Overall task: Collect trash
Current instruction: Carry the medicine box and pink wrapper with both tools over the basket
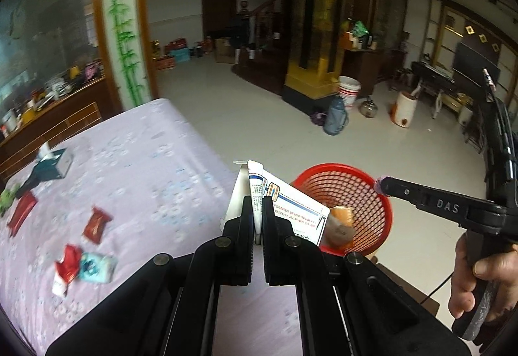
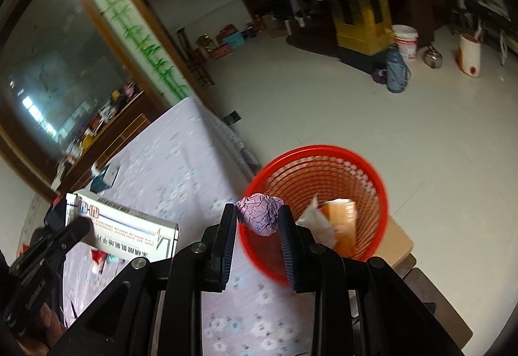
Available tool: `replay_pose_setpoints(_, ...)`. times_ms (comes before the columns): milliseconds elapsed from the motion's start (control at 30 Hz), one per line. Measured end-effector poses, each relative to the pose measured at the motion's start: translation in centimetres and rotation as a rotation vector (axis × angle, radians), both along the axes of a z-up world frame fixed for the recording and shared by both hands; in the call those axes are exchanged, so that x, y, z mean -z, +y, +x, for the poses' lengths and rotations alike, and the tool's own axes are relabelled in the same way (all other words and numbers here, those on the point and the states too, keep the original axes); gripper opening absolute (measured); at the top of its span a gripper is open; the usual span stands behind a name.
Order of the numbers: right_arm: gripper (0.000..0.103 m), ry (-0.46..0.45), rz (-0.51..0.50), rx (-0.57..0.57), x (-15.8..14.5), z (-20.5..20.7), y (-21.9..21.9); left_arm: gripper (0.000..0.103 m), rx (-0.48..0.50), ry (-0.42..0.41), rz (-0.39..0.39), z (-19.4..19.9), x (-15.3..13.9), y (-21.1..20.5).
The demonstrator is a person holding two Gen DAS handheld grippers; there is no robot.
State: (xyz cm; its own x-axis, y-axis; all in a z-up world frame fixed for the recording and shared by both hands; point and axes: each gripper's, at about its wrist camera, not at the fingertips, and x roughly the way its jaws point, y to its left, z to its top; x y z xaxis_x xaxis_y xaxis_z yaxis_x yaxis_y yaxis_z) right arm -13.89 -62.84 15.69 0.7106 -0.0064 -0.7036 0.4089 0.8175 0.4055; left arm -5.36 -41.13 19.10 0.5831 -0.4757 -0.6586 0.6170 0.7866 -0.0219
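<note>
White printed box (image 1: 285,207) flattened between gripper (image 1: 258,216) fingers.

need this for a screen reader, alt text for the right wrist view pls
The right gripper holds a crumpled pink paper ball at the rim of a red mesh wastebasket that already holds an orange carton. At left, the left gripper holds a white medicine box above a lilac floral tablecloth.

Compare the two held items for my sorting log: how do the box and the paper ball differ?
The white printed cardboard box is flat-sided and rigid, held over the table; the crumpled pink paper ball is rounded and creased, held over the red mesh basket. Each is clamped in a tool.
</note>
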Motion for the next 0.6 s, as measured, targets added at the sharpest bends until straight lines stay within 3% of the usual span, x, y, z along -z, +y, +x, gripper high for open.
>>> replay_pose_setpoints(233,0.028,0.027,0.028,0.032,1.0,0.5,-3.4,0.004,0.042,0.041,0.023,1.1,2.0,-4.8)
replay_pose_setpoints(600,0.031,0.052,0.042,0.023,2.3,2.5,-6.1,0.004,0.092,0.041,0.071,1.8,4.3,-9.3)
